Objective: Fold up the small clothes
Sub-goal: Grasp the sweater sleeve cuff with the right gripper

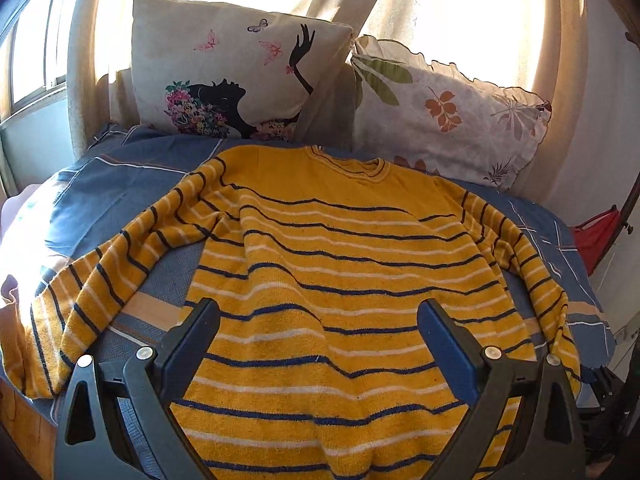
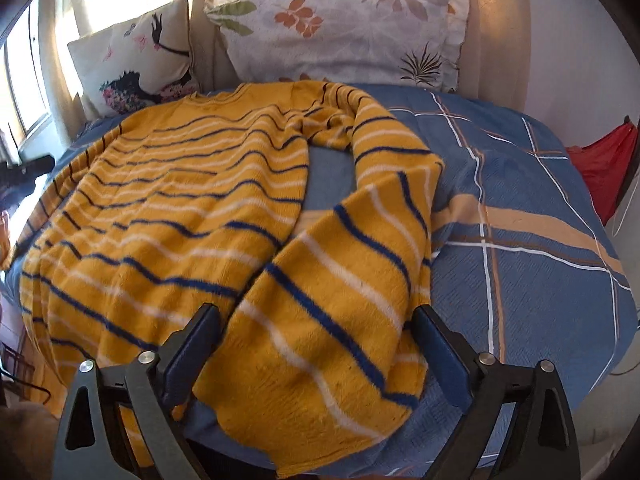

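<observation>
**Desk:** What's pictured, left to right?

**Photographer:** A striped yellow sweater (image 1: pixel 340 264) lies flat on the blue bedspread (image 2: pixel 520 208). The left claw (image 1: pixel 320 316) hovers wide over its body; the right claw (image 2: pixel 316 320), also wide and holding nothing, straddles the right sleeve (image 2: pixel 344 280).

**Desk:** Best handling?

**Photographer:** Probably pinch near the cuff and carry the sleeve across the chest, smoothing wrinkles. The hem is cut off, and window glare washes out the curtains.

Both wrist views look low across the sweater (image 1: pixel 328 264) toward pillows (image 2: pixel 340 28), seemingly close.
</observation>
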`<state>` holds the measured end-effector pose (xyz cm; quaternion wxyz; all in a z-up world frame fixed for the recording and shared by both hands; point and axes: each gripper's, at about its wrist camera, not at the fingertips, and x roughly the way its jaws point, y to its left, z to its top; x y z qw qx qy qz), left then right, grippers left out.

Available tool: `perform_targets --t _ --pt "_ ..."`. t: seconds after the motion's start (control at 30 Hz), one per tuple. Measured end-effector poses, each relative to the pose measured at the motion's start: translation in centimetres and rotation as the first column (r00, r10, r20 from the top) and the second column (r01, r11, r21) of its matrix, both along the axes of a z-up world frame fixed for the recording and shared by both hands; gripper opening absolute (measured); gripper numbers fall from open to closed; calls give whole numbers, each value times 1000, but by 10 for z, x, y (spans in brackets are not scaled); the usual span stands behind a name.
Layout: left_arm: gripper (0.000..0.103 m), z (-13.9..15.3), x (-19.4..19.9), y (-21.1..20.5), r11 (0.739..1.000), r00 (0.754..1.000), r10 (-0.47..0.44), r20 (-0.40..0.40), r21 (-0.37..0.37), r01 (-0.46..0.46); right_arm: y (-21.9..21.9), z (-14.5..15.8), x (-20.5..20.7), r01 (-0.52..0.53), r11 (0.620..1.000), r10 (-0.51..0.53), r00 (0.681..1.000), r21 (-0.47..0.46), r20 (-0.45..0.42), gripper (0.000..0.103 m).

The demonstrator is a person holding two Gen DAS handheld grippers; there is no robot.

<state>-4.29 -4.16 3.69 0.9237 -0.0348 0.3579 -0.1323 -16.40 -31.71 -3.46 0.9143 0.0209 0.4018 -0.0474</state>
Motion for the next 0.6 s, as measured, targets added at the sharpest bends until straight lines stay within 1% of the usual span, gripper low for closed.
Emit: perform_targets --t 0.03,0.07,0.1,0.13,0.17,0.23,0.3,0.37,0.43,0.47,0.53,0.6 --pt "99 -1 0 0 1000 1000 0 -3 0 0 1 -3 -1 -3 1000 3 1000 -21 -5 79" --pt "99 -2 1 0 1000 1000 0 -6 0 0 0 -3 -3 3 999 -3 1000 -32 1 56" --pt "99 -2 2 0 1000 1000 2 -10 -1 -2 -5 3 -3 11 1000 -11 1000 -15 14 25" --pt "99 -2 2 2 1000 1000 6 -13 -3 -6 -14 11 -3 21 1000 -21 999 19 27 13" --pt "99 -2 3 3 1000 1000 11 -14 -6 -12 -26 23 -3 46 998 -48 997 48 60 11" --pt "99 -2 4 6 1000 1000 23 -15 -11 -23 -58 53 -3 131 990 -136 982 48 134 11" --pt "99 0 5 9 999 999 34 -12 -15 -34 -99 81 0 242 970 -244 949 34 197 11" --pt "99 0 6 13 999 999 46 -11 -21 -46 -146 101 5 353 935 -353 907 43 231 11" --pt "99 0 7 15 998 998 54 -17 -30 -54 -192 106 17 446 893 -447 867 60 219 11" --pt "99 -1 8 16 998 998 56 -20 -33 -57 -212 103 25 477 876 -481 854 71 198 11" --pt "99 -1 8 16 998 998 59 -24 -35 -59 -245 91 45 522 849 -528 839 78 134 11" --pt "99 -1 8 16 998 998 55 -24 -33 -56 -267 72 65 545 834 -550 833 89 51 12"
